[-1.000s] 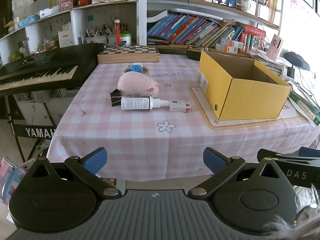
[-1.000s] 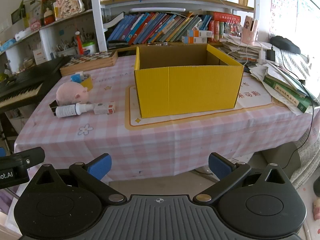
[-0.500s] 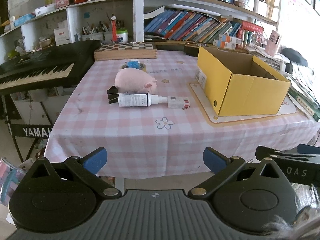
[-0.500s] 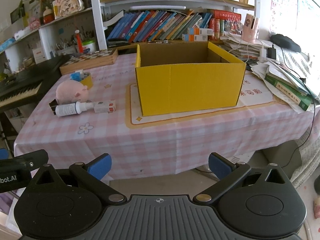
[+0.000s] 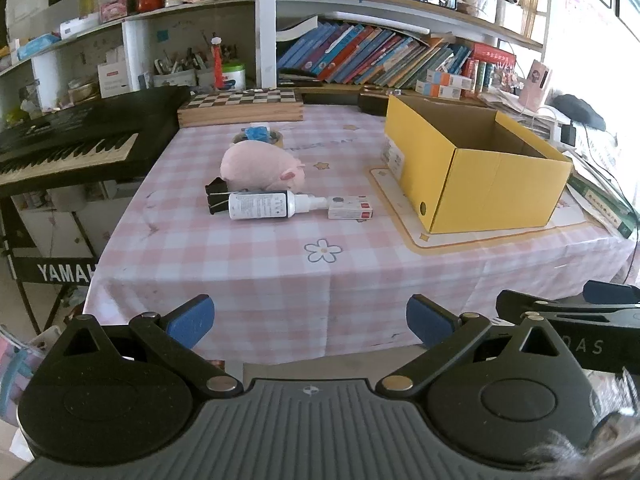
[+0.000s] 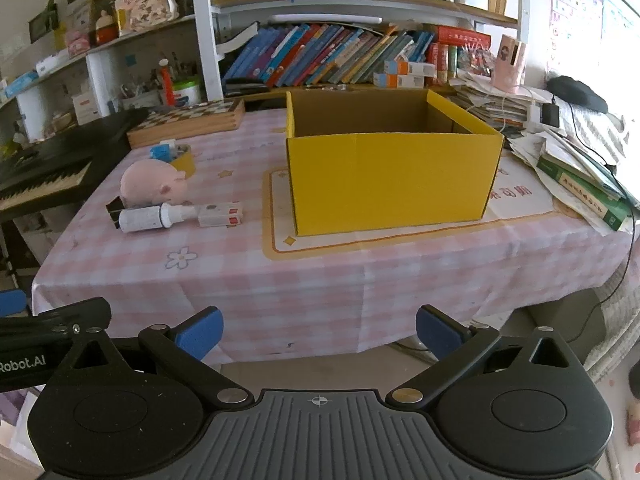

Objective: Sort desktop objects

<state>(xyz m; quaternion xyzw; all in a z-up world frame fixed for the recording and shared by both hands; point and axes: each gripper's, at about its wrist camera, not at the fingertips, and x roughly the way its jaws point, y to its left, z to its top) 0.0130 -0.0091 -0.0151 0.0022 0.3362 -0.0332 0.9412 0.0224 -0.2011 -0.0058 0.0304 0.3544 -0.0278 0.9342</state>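
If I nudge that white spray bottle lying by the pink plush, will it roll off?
The white spray bottle lies on its side and looks round, so it may roll. The pink plush and binder clip beside it would probably stop it rolling back. Its smooth plastic could slip between open fingers.

Yellow box [image 6: 394, 184], pink-checked tablecloth [image 6: 256, 276]

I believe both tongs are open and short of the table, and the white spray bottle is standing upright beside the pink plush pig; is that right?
Not quite: the white spray bottle is lying on its side, not upright, as the left wrist view shows. The rest holds: it is beside the pink plush pig, and the left tongs and right tongs are open, short of the table.
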